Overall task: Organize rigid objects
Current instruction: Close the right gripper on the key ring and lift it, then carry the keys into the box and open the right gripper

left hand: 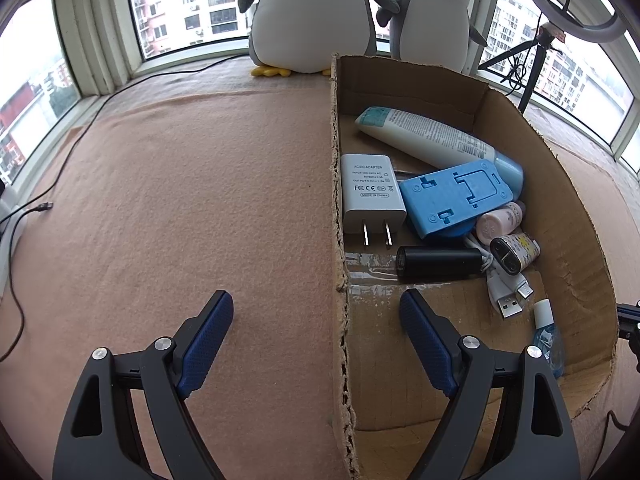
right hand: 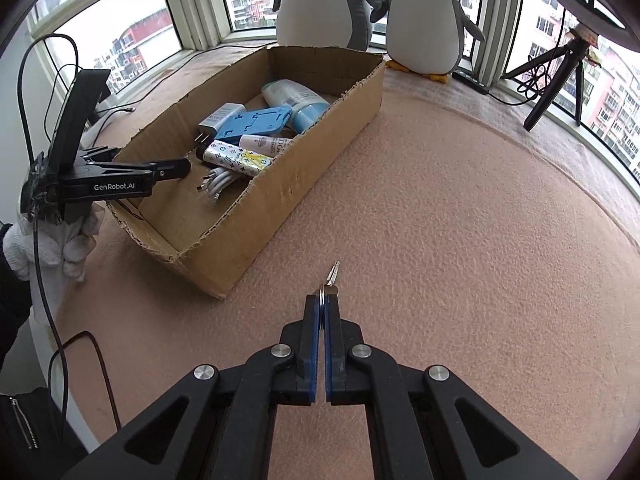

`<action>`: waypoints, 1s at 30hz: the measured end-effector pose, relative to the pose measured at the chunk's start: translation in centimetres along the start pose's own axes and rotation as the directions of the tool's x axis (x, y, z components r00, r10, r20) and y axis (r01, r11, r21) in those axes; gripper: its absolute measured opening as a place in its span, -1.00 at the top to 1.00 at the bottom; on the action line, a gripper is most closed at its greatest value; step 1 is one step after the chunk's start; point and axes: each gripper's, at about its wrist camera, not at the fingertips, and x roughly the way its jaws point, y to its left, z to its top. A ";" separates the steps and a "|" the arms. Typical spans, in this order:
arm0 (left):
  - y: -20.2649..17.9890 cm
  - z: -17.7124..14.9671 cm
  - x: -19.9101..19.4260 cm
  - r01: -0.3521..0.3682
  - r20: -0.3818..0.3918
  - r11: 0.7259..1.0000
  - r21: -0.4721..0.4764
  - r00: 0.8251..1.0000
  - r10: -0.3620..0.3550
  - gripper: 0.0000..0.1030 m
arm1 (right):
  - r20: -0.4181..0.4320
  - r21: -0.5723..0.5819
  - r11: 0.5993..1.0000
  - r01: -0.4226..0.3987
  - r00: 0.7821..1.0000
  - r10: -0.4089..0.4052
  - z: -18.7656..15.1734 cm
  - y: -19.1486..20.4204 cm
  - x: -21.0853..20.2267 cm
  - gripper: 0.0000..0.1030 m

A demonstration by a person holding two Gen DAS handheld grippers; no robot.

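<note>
Home bay window, plush penguins (apartment blocks outside)

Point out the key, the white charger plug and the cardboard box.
key [right hand: 333, 273], right wrist view, on the metal blade past the fingertips.
white charger plug [left hand: 371, 196], left wrist view, on its printed face.
cardboard box [right hand: 280, 196], right wrist view, on its outer side wall.

Soft overcast daylight from windows; shadows faint; sharp centre, strong fisheye bending, dark vignette at corners.
</note>
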 end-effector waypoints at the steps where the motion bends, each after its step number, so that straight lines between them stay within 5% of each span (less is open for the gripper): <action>1: 0.0 0.0 0.0 0.000 0.001 1.000 0.001 1.000 0.000 -0.68 | 0.008 -0.001 1.000 0.004 1.000 -0.004 0.2 0.1 -0.4 0.96; 18: -0.1 0.0 0.0 -0.012 0.007 1.000 0.008 1.000 0.012 -0.68 | 0.221 0.000 1.000 -0.008 0.975 0.008 7.8 1.4 -7.2 0.96; 30: -0.1 0.0 0.0 -0.015 0.010 1.000 0.008 1.000 0.015 -0.68 | 0.245 0.010 0.999 -0.047 0.969 0.043 13.0 2.2 -4.7 0.96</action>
